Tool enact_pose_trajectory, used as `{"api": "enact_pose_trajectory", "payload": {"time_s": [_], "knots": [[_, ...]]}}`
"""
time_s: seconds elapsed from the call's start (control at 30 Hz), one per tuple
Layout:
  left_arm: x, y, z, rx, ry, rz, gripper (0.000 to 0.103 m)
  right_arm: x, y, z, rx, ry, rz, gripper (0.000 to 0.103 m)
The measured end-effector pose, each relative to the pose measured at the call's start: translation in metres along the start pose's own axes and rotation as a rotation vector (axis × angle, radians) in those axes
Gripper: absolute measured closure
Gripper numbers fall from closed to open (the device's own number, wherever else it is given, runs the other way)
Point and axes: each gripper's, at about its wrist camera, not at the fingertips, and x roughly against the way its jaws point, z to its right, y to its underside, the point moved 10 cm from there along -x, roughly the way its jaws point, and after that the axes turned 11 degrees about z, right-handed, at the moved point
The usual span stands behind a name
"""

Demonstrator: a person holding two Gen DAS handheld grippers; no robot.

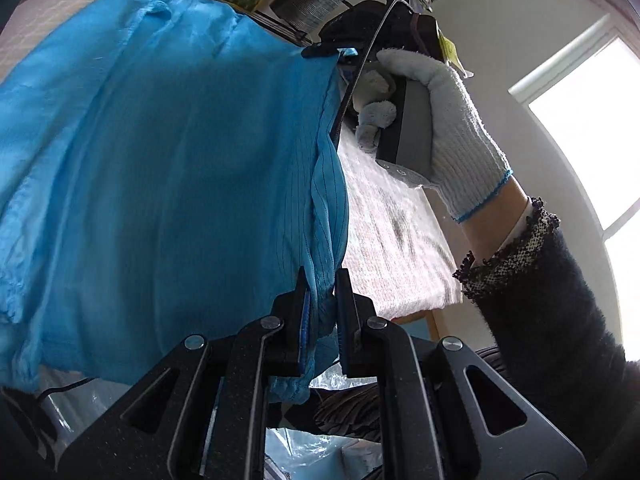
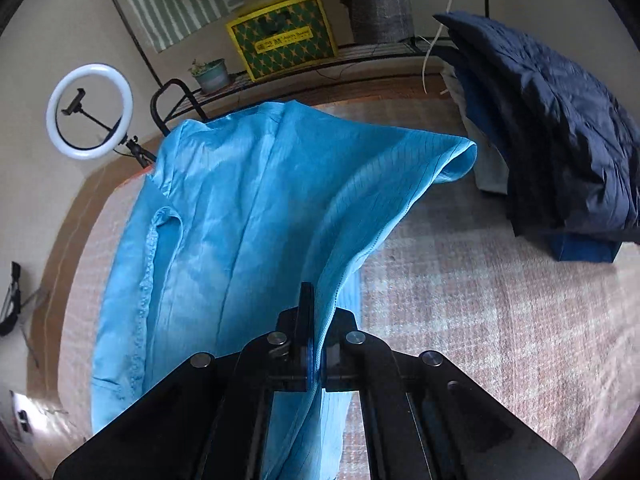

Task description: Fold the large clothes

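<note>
The left tongs (image 1: pixel 320 316) clamp a bunched edge of the blue garment (image 1: pixel 168 184). The right tongs (image 2: pixel 316 344), held by a gloved hand (image 1: pixel 448 128), pinch another edge. The garment hangs between them, partly lifted above the checked surface (image 2: pixel 480 280).

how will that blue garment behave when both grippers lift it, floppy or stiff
Probably very floppy: the blue garment sags and drapes between the two pinched edges rather than holding shape. It looks thin and light, since light shows through it in the left wrist view. Its sheen hints it may be slippery, so the left gripper and right gripper could lose the hem.
</note>
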Motion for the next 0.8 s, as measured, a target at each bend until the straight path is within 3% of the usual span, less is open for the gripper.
{"api": "enact_pose_trajectory", "payload": {"time_s": [0.2,0.4,0.6,0.8], "knots": [[0.032,-0.004,-0.035,0.060,-0.062,0.049,0.094,-0.016,-0.002,-0.087,0.190,-0.035,0.010,0.103],[0.053,0.003,-0.073,0.120,-0.137,0.061,0.094,-0.056,0.033,-0.172,0.397,-0.060,-0.032,0.103],[0.062,0.005,-0.092,0.150,-0.169,0.067,0.094,-0.088,0.059,-0.204,0.459,-0.071,-0.082,0.103],[0.067,0.003,-0.094,0.145,-0.187,0.085,0.094,-0.093,0.055,-0.210,0.398,-0.153,-0.078,0.103]]}}
